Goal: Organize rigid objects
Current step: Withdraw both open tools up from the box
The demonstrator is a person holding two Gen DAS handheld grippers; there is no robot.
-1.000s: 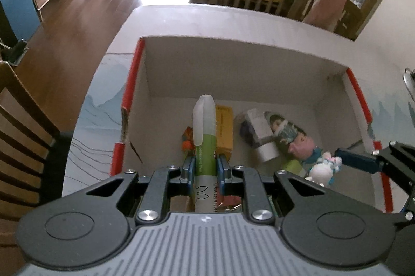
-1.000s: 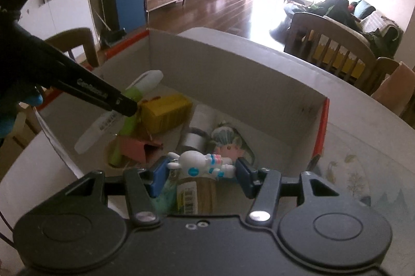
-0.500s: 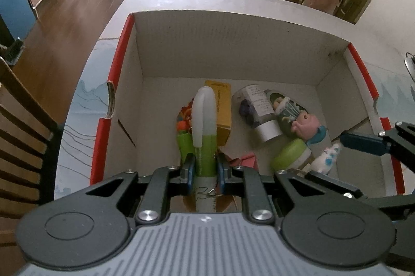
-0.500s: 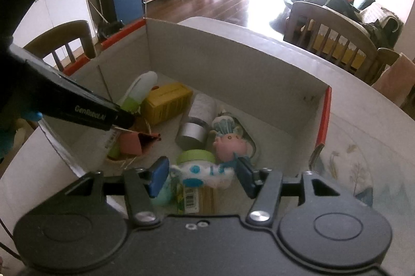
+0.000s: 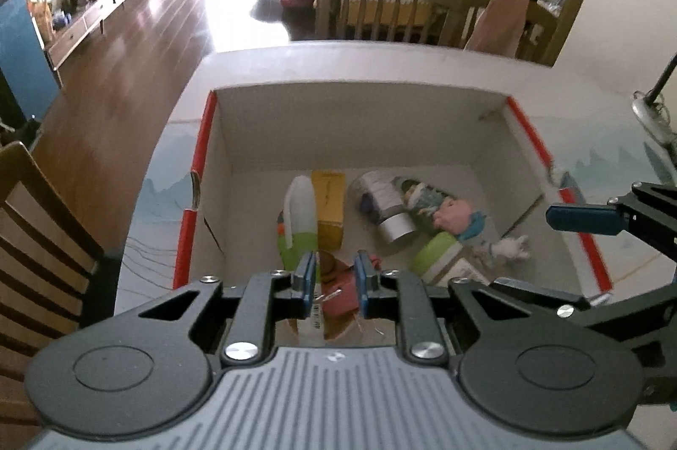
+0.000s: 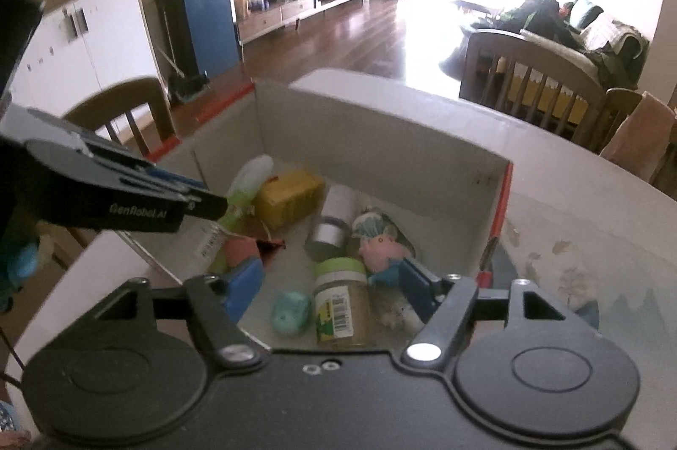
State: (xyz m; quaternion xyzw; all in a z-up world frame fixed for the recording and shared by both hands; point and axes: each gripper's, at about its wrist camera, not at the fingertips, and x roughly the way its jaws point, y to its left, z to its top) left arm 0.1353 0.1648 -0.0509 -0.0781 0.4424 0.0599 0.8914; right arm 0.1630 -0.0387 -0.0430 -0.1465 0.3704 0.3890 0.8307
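A cardboard box (image 5: 359, 128) with red edges holds the sorted items. The green-and-white tube (image 5: 300, 213) lies loose on its floor beside a yellow carton (image 5: 328, 209). My left gripper (image 5: 336, 281) hovers above the box's near side, its jaws opening, with nothing pressed between the pads. A white bunny toy (image 5: 507, 249) lies free at the box's right side, blurred by my right finger in the right wrist view. My right gripper (image 6: 330, 285) has its jaws opening wide over a green-lidded jar (image 6: 338, 297) and holds nothing.
Also in the box (image 6: 381, 149) are a silver-capped cylinder (image 6: 334, 217), a pink pig figure (image 6: 381, 249), a teal lump (image 6: 290, 312) and a pink item (image 6: 241, 249). Wooden chairs (image 5: 42, 238) stand around the white table (image 5: 381, 61).
The left jaws let go of the tube, which now lies in the box. The right jaws spread and the bunny dropped out. Both grippers have lifted back from the box.
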